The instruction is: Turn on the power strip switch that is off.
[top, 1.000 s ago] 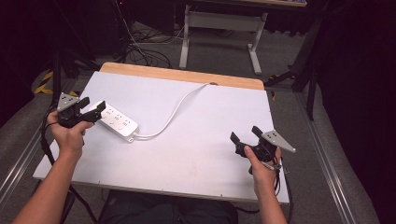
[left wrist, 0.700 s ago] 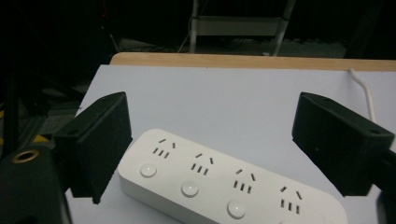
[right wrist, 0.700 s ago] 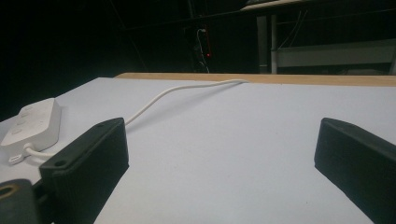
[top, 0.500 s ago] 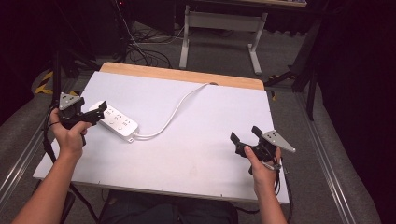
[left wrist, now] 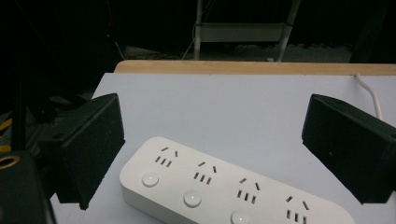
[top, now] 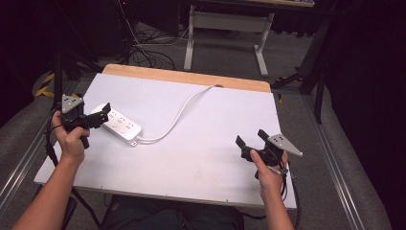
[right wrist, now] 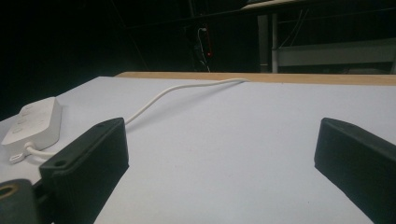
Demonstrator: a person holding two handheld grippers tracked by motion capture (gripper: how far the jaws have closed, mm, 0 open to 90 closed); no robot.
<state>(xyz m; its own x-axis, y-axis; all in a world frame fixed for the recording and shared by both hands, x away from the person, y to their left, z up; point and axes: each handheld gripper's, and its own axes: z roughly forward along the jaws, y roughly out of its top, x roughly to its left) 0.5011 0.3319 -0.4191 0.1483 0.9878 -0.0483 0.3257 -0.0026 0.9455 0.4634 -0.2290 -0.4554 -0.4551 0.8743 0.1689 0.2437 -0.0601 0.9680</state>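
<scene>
The left claw [top: 98, 115] has just been opening: its jaws, tighter a second ago, now stand wide around the strip's [top: 118, 125] near end (pads clear of it).

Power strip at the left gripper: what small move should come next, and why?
Probably draw the left gripper back off the power strip. Its jaws have just been opening and now stand wide, pads clear of the strip, which lies flat on the table. The right gripper waits open.
</scene>
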